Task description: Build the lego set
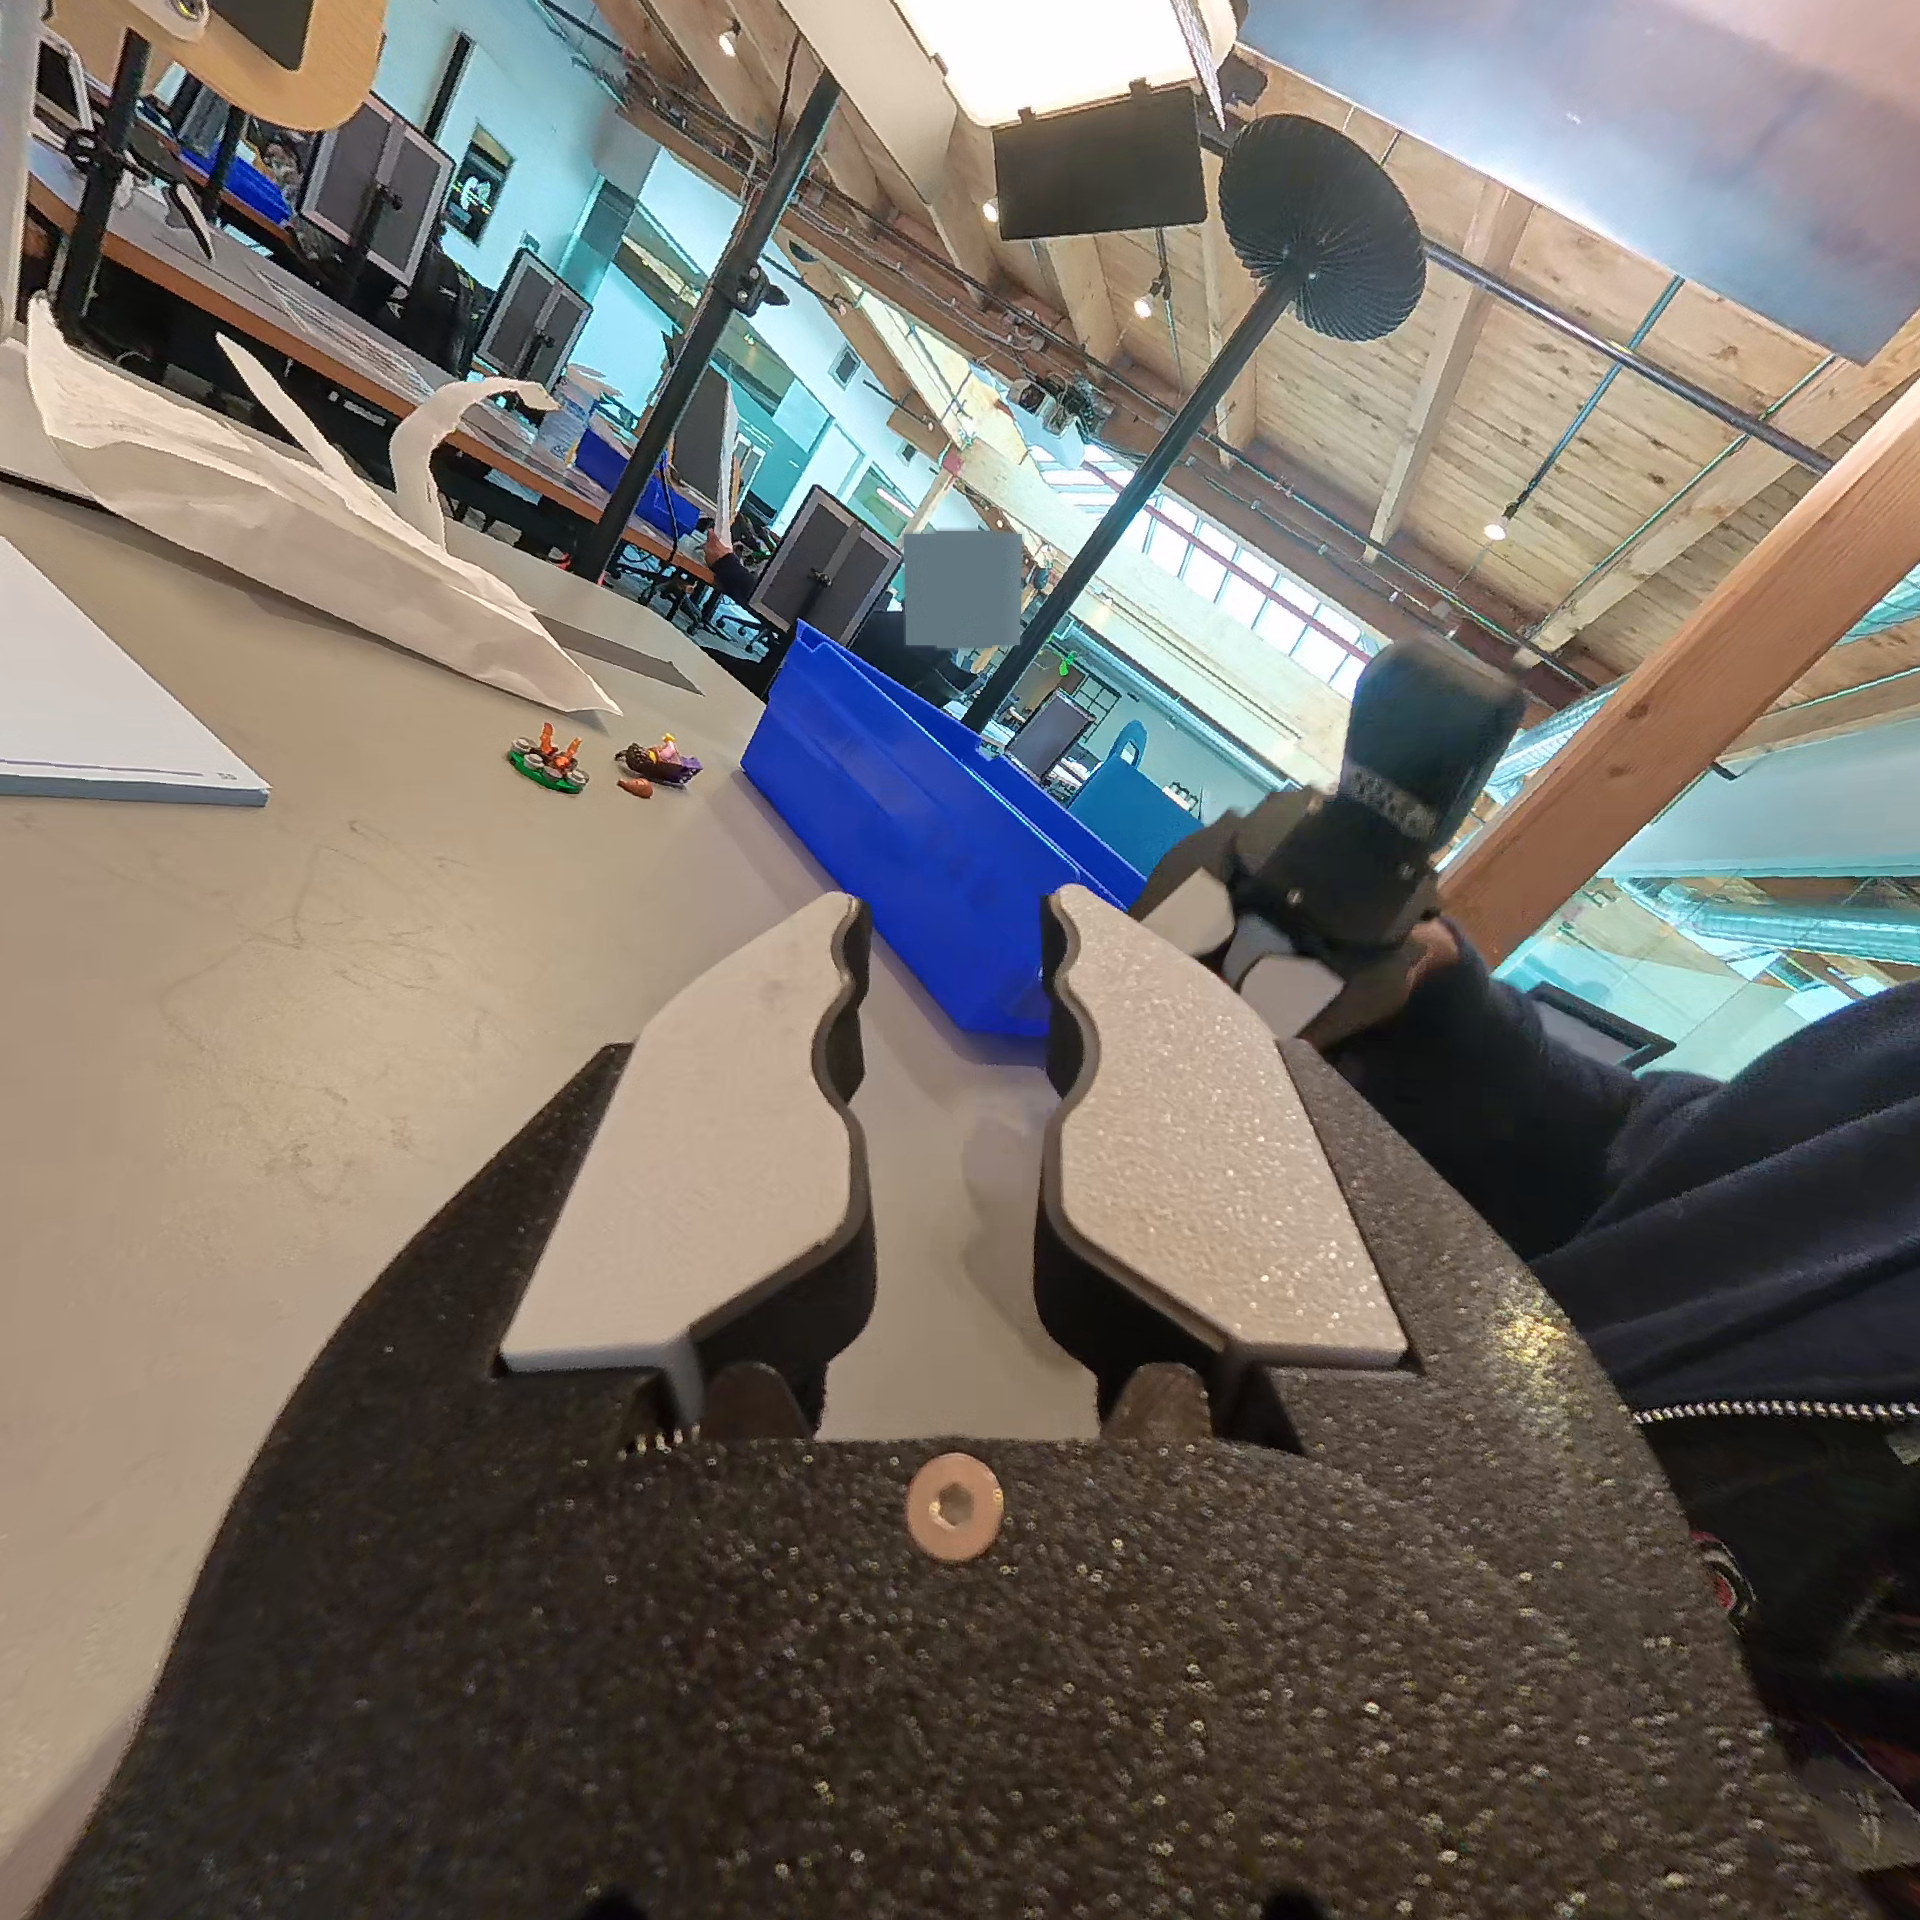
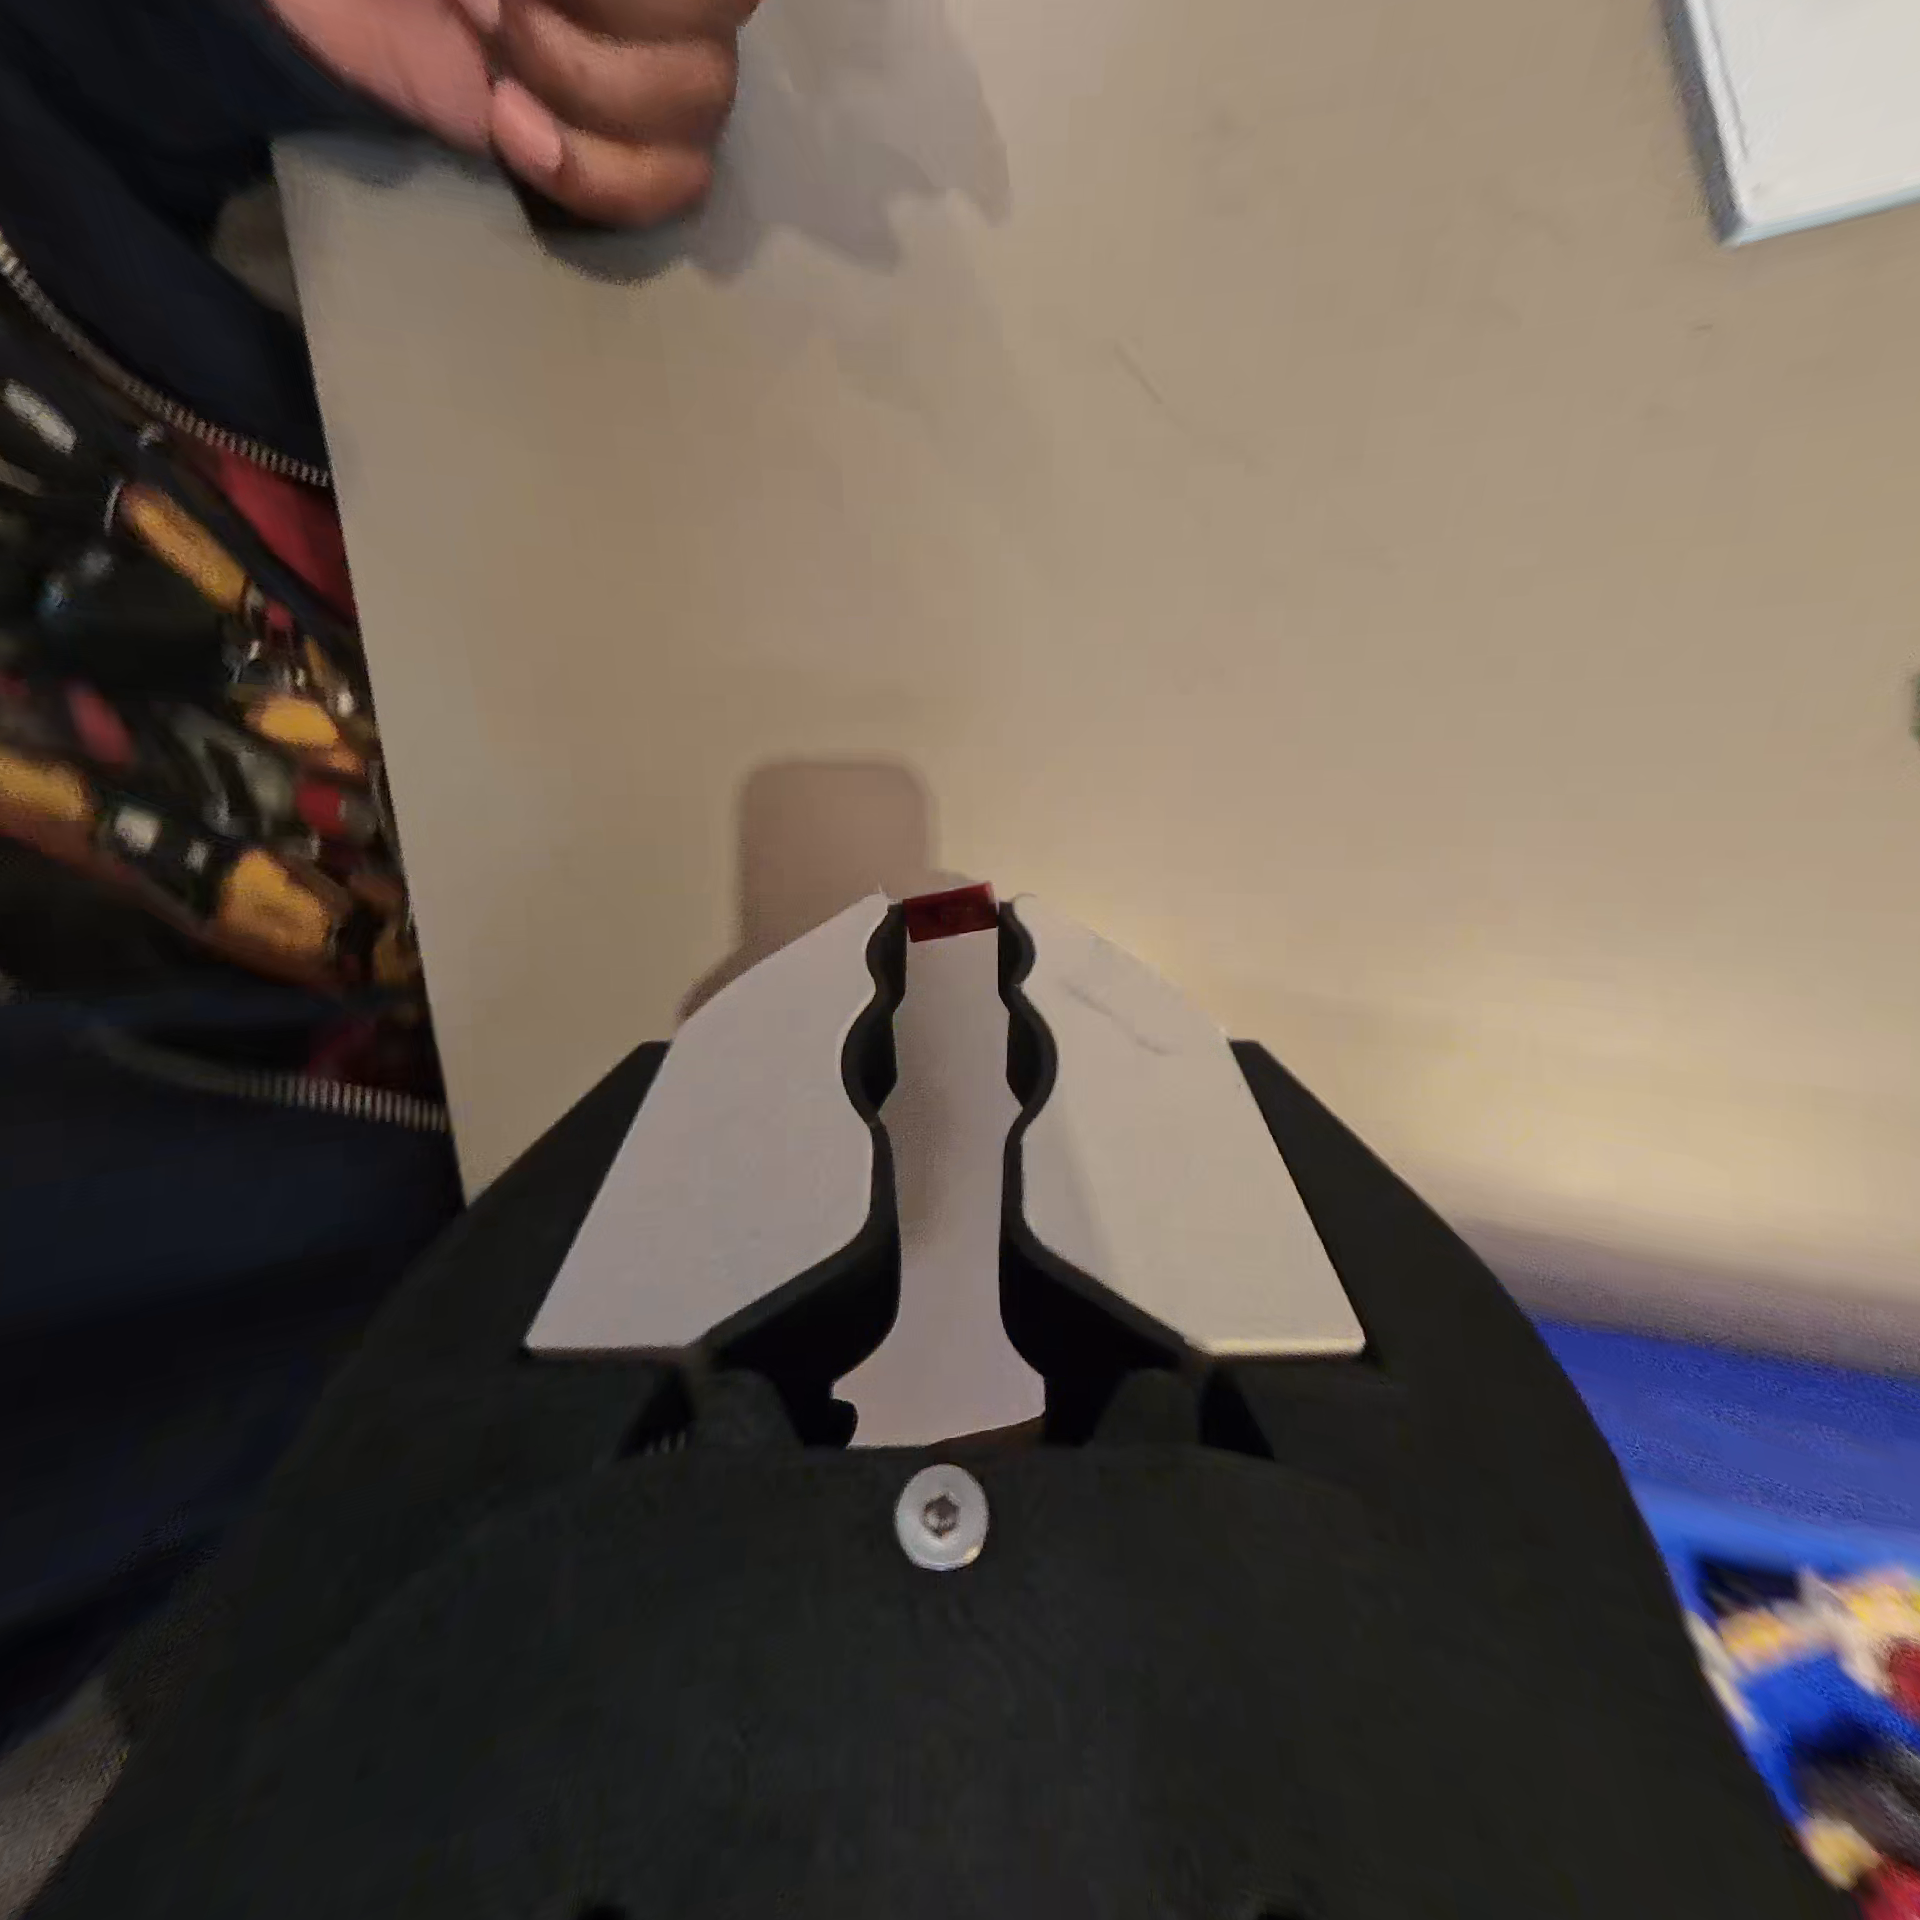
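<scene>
My right gripper (image 2: 951, 920) pinches a small red brick (image 2: 948, 916) at its tips, jaws narrow, above the grey worktop (image 2: 1247, 623); my left gripper (image 1: 951, 966) hangs with jaws wide and bare, a blue bin (image 1: 914, 821) just ahead, two small toy builds (image 1: 603, 764) farther left.

White papers (image 1: 260, 509) and blue bin (image 1: 914, 821) on table (image 1: 312, 987)

Grey worktop (image 1: 312, 1039), bright blue bin (image 1: 914, 831), tiny red brick (image 2: 948, 916) between pale grey fingers (image 2: 769, 1122), green-and-orange toy (image 1: 549, 764), purple toy (image 1: 665, 767), white paper (image 1: 260, 509).
</scene>
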`<state>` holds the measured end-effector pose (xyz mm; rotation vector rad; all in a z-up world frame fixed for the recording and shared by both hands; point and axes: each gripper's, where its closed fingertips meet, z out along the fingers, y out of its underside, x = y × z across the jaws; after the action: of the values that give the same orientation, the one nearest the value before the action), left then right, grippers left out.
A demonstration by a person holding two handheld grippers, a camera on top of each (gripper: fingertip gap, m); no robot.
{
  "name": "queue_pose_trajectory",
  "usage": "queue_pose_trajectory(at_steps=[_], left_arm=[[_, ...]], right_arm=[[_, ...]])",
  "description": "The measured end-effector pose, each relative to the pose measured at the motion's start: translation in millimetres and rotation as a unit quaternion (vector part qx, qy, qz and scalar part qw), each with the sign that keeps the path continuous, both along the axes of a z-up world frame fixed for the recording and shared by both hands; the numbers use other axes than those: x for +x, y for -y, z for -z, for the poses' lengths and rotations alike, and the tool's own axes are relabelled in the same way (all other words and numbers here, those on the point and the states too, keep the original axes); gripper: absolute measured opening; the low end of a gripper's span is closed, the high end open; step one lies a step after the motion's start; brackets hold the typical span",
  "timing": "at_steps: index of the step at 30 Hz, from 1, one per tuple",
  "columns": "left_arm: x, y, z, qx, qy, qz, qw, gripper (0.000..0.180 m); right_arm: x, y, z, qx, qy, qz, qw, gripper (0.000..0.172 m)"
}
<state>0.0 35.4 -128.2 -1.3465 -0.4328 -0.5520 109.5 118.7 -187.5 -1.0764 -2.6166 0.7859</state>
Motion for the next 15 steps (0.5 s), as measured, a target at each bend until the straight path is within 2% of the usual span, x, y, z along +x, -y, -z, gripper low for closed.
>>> queue_pose_trajectory(at_steps=[4,6,10,13,15], left_arm=[[0,1,-1,0.002,-0.001,-0.001,1.0,0.032],[0,1,-1,0.004,0.0,-0.001,1.0,0.032],[0,1,0,0.001,0.0,0.001,1.0,0.032],[-1,1,0,0.002,0.004,0.001,1.0,0.032],[-1,0,0,0.001,0.006,0.001,1.0,0.032]], right_arm=[[-9,21,46,0.025,0.007,0.026,0.999,0.016],[-10,20,54,0.036,-0.001,0.035,0.999,0.016],[0,7,41,0.025,0.007,0.047,0.999,0.022],[22,-21,11,0.015,0.023,0.044,0.999,0.022],[34,-58,-16,0.041,0.011,0.045,0.998,0.022]])
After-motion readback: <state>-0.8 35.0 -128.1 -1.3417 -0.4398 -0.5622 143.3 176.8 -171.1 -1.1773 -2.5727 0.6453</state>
